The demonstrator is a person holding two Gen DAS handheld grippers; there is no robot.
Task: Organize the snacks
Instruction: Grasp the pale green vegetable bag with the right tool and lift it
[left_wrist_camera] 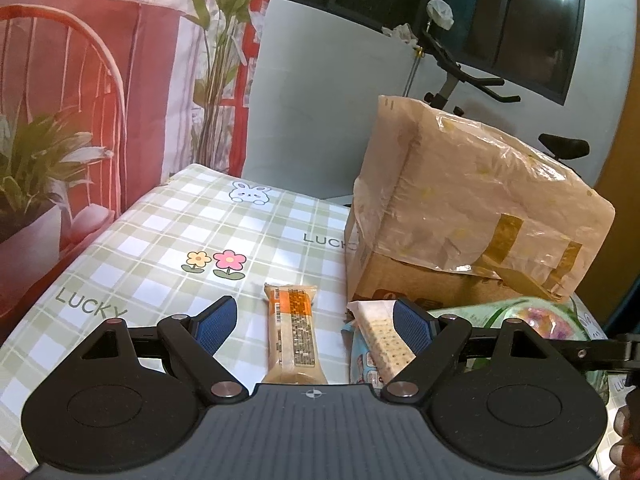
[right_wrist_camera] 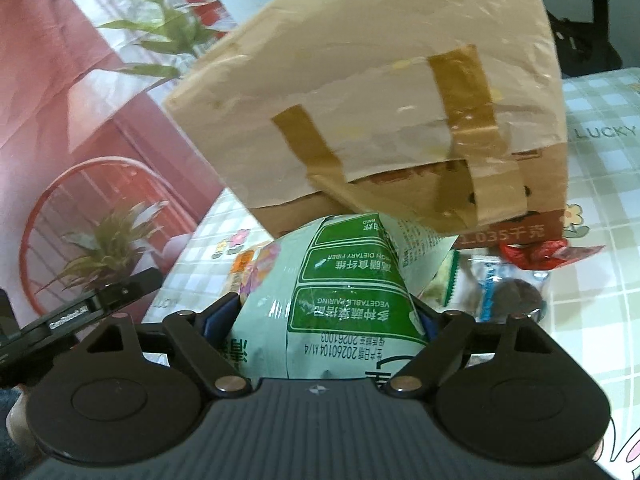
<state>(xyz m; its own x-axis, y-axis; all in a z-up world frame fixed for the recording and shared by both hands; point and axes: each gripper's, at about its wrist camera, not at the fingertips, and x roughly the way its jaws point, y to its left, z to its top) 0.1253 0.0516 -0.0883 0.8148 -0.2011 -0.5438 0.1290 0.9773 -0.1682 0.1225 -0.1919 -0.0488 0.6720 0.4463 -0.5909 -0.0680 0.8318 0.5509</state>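
Green snack bag (right_wrist_camera: 340,300) clamped upside down; orange bar (left_wrist_camera: 294,336) lies flat.

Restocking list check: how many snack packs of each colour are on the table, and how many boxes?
Green bag, in the right gripper: 1
Orange bar: 1
White cracker pack: 1
Red wrapper: 1
Clear cookie pack: 1
Cardboard box: 1
Total: 6

Green-and-white checked tablecloth (left_wrist_camera: 168,216), tan cardboard box (left_wrist_camera: 472,208), green-white snack bag (right_wrist_camera: 340,300), orange snack bar (left_wrist_camera: 294,332)
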